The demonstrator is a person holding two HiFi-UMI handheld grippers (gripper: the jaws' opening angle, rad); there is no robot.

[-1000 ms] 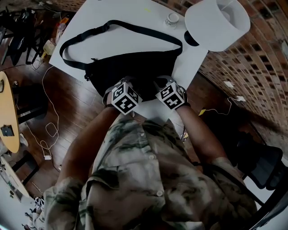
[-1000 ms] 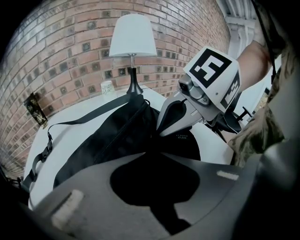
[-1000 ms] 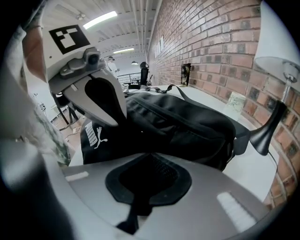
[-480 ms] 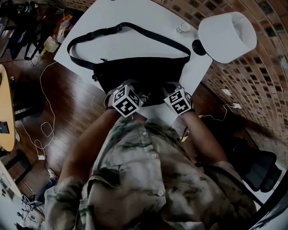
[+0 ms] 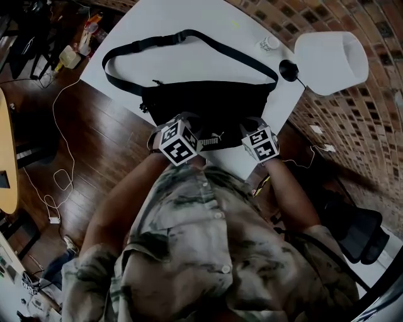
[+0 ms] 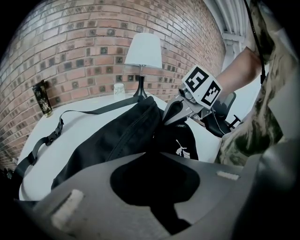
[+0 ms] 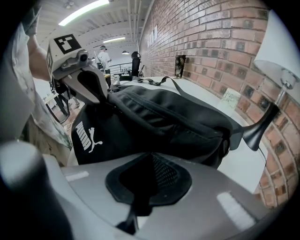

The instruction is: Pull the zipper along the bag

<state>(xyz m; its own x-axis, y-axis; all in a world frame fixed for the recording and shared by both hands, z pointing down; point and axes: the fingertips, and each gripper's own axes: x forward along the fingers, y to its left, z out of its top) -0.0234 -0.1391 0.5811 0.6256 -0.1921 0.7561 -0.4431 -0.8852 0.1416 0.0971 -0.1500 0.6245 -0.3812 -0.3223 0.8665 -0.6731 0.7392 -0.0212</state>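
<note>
A black waist bag (image 5: 214, 104) with a white logo (image 5: 213, 142) lies on the white table (image 5: 189, 16), its strap (image 5: 189, 41) looped behind it. My left gripper (image 5: 187, 126) is at the bag's near top edge, shut on a small black piece at the zipper line, the zipper pull as far as I can tell. In the right gripper view its fingertips (image 7: 105, 99) pinch that edge. My right gripper (image 5: 255, 127) is shut on the bag's fabric to the right of the logo. The left gripper view shows the right gripper (image 6: 167, 119) clamped on the bag (image 6: 117, 136).
A white table lamp (image 5: 330, 53) and a small jar (image 5: 269, 44) stand at the table's far right, against the brick wall. A dark bottle (image 6: 41, 97) is at the table's far left. Cables (image 5: 60, 182) lie on the wooden floor left of the table.
My left gripper has slid left along the bag's top edge, away from the right gripper. The gap between them has widened and the white logo now shows there.
</note>
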